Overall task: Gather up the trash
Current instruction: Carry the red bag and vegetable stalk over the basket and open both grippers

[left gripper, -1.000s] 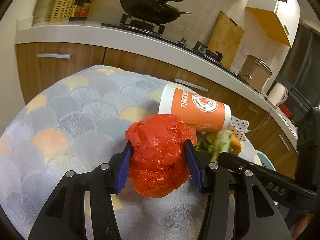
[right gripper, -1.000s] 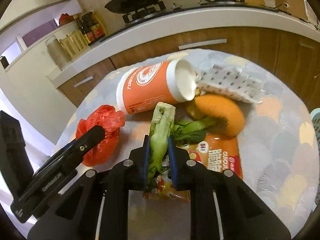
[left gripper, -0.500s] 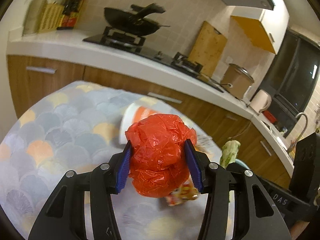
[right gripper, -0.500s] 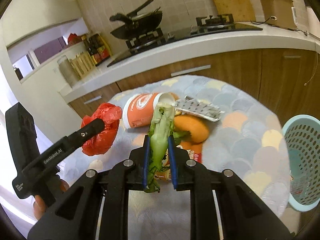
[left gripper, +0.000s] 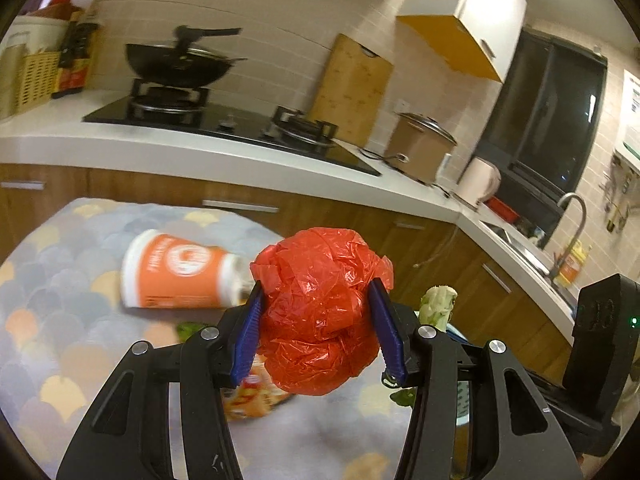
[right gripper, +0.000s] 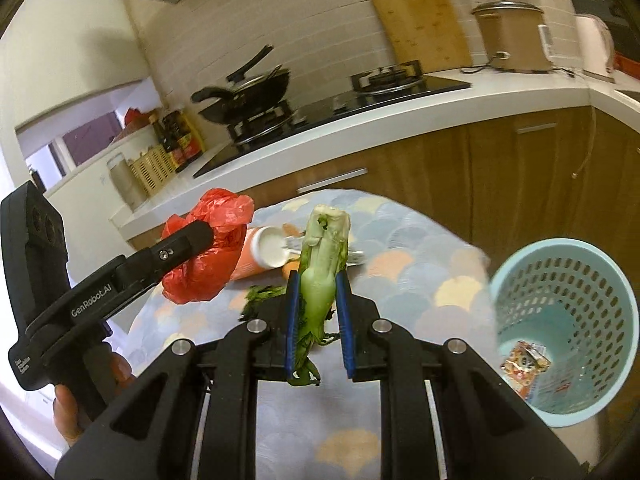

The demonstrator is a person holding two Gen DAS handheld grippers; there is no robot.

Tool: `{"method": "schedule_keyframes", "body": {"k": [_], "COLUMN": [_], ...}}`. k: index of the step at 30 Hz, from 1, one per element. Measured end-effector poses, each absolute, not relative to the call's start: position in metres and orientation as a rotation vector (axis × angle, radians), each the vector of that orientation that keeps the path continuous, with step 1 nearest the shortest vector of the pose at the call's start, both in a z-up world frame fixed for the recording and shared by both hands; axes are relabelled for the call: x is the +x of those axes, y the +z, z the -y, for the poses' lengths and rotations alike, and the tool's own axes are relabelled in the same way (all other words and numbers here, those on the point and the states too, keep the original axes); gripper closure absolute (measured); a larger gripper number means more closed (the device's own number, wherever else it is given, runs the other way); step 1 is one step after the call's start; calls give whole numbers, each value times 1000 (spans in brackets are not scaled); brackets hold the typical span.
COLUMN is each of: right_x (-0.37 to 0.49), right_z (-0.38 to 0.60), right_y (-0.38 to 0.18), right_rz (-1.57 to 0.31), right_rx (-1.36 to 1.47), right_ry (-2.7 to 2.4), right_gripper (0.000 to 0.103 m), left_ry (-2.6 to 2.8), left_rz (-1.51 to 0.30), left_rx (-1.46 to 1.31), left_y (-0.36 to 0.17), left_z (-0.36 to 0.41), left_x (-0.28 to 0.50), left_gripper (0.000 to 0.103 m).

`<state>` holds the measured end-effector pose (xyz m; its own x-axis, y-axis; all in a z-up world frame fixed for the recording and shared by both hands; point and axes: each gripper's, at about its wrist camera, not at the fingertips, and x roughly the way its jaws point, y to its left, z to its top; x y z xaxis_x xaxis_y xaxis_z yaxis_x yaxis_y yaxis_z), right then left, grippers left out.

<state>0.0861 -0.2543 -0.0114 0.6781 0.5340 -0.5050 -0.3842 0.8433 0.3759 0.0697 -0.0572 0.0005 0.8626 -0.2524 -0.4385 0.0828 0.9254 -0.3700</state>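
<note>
Both grippers grip trash above one table [right gripper: 420, 248]: left gripper [left gripper: 318, 330] half-spread, clamping one red bag [left gripper: 320, 308]; right gripper [right gripper: 318, 312] nearly closed on one vegetable stalk [right gripper: 322, 264]. Only the right view shows one blue basket [right gripper: 560, 280]; one orange cup [left gripper: 176, 270] lies on the table.

Tiled wall [left gripper: 280, 20] backs a white counter [left gripper: 200, 148] over wooden cabinets [right gripper: 520, 168].

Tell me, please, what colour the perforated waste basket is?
Light blue; the basket shows best in the right wrist view.
</note>
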Motion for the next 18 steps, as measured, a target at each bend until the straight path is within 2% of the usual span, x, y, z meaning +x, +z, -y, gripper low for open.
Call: {"method": "schedule_keyframes", "body": {"k": [18], "right_x": [107], "right_z": [395], "right_y": [-18], "right_rz": [-578], "right_rx": [361], "right_ry": [303], "right_gripper": [88], "left_ry": [-335], "left_rz": [-517], "left_rx": [-249], "left_y": [5], "left_z": [167], "left_x": [113], "left_gripper": [54]}}
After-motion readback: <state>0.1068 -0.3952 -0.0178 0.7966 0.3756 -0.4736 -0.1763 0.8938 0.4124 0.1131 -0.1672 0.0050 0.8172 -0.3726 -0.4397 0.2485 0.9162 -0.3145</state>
